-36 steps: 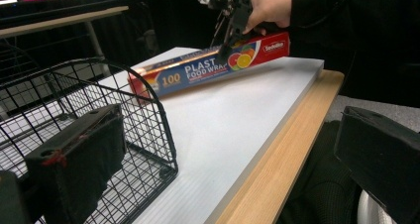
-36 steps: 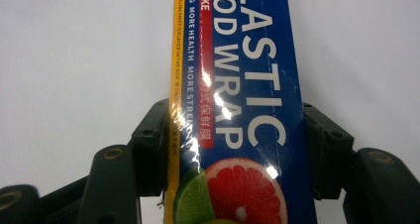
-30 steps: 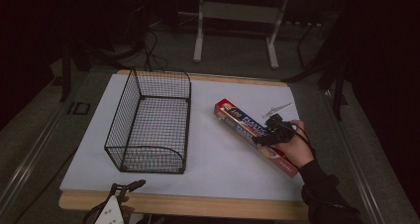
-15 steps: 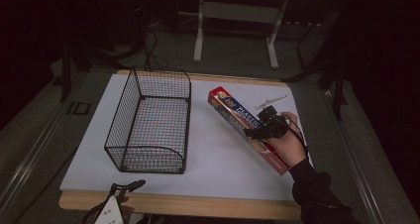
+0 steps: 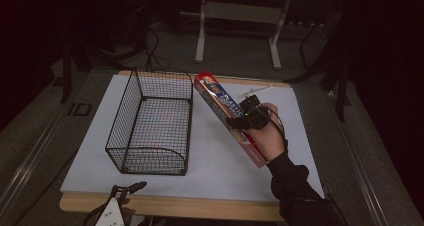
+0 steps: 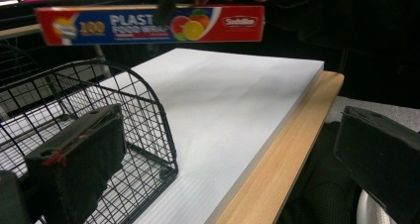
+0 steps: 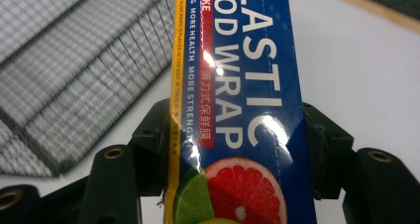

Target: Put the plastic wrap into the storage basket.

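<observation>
The right hand [image 5: 267, 136] reaches up from the lower right of the frame, its gripper [image 5: 247, 117] clamped on something. The left gripper [image 5: 117, 198] rests at the bottom edge, fingers [image 6: 81, 157] spread.

— What lies under everything?
— A white sheet [image 5: 300, 151] on a wooden table [image 5: 200, 207].
— And behind it?
— A grey metal stand [image 5: 202, 31] on the floor, with dark cables [image 5: 150, 51] near it. A thin white stick [image 5: 255, 91] lies at the sheet's far edge.

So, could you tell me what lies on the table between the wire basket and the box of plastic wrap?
Nothing: in the high view, only bare white board separates the wire basket from the plastic wrap box, which the right gripper holds.
</observation>
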A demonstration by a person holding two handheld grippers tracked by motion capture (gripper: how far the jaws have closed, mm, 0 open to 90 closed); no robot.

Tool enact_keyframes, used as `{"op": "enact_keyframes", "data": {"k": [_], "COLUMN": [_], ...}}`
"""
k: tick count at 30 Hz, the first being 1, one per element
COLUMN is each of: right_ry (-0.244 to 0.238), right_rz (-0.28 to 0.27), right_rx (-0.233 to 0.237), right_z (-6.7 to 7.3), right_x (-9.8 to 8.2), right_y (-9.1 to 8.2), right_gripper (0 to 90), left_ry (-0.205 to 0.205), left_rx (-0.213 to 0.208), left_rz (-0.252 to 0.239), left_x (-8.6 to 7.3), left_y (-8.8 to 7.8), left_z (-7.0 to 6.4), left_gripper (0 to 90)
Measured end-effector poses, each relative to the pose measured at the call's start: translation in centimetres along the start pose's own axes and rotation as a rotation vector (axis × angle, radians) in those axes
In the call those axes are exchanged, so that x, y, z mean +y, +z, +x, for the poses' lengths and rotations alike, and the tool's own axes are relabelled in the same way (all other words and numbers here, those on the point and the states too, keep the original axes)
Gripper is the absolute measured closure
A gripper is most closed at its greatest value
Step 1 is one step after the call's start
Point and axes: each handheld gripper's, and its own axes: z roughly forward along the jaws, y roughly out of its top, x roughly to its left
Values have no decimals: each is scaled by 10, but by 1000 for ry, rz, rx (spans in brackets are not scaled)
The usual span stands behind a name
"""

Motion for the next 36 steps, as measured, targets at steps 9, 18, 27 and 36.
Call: {"op": "enact_keyframes", "data": {"k": [9,18,27,36], "right_ry": [5,29,91,126], "right_rz": [-61,-118,-195,-279], "right_rx": [1,-2,29,29], "right_z": [37,69,102,140], "right_x": [44,79,106,123], "right_y": [5,13,22,38], "right_gripper": [398,399,398,398], "left_ry": [4,1,3,4], "left_rx": [2,1,0,-4], "left_rz": [0,-4,-3,-4], "left_x": [0,1,0,0], "left_y": [0,-1,-1,-2], "left_z": [0,0,1,1], "left_gripper": [1,1,1,1]}}
